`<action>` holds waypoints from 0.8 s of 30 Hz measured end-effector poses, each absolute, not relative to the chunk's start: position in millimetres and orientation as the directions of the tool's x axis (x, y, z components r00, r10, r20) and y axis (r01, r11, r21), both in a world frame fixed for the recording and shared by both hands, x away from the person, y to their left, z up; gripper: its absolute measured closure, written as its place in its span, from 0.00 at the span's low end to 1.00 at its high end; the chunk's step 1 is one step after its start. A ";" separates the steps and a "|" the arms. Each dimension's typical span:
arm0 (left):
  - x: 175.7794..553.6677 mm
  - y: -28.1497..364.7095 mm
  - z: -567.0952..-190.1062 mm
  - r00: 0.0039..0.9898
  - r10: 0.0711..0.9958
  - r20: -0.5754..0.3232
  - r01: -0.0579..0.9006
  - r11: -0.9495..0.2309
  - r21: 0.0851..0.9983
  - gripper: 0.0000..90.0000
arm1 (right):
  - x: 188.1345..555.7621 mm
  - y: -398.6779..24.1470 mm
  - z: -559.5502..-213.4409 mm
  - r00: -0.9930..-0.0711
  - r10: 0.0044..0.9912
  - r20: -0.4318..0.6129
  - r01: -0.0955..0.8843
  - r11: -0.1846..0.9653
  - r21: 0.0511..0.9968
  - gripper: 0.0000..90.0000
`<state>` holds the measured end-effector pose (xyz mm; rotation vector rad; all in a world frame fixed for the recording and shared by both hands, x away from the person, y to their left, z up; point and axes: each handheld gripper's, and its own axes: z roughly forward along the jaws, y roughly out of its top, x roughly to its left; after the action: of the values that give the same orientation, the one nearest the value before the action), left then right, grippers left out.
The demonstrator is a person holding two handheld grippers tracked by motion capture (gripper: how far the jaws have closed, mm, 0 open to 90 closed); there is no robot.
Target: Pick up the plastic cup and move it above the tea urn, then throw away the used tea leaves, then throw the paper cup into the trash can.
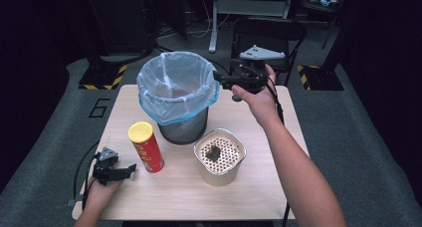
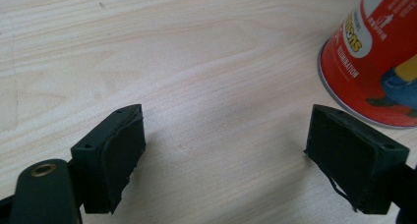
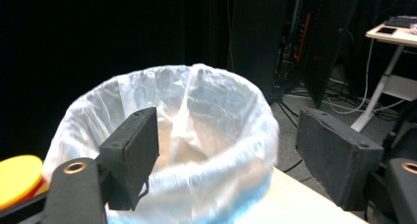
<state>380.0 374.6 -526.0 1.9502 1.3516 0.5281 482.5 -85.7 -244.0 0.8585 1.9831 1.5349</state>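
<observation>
Waste bin [image 1: 177, 95]: black mesh, lined with a pale blue plastic bag, standing upright at the far middle of the table [image 1: 259, 197]; bag mouth gaping open.

Right gripper [image 1: 217, 77]: hovering level at the bin's right rim, pointing toward the bag; jaws standing apart with nothing between them, pinching nothing, bag visible through the gap in the right gripper view. Touching of the bag not determinable.

Chip can [image 1: 146, 147]: red with a yellow lid, standing upright just left of and in front of the bin, apart from it.

Left gripper [image 1: 130, 169]: resting low over the near left of the table, pointing toward the chip can; jaws spread wide, gripping nothing, bare wood showing between them in the left gripper view, can's base [image 2: 373, 62] lying just beyond the right jaw and not touching it.

Perforated container [image 1: 219, 156]: cream-coloured, rounded-square, sitting in front of the bin at its right, holding a small dark lump.

Table: pale wood grain, sitting on grey carpet [image 1: 358, 152].

Room: dark; black folding chair [image 1: 268, 35] standing behind the table, yellow-and-black striped tape [image 1: 107, 80] marking the floor.
</observation>
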 end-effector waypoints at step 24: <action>366.2 353.9 -490.9 0.480 0.871 -0.099 0.558 -0.216 0.801 0.13 | 426.0 -175.7 -335.0 -0.586 0.810 0.020 0.258 0.164 0.952 0.30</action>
<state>366.2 353.9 -490.9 1.9034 1.1896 0.4808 426.0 -175.7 -335.0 1.0088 1.9403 1.4310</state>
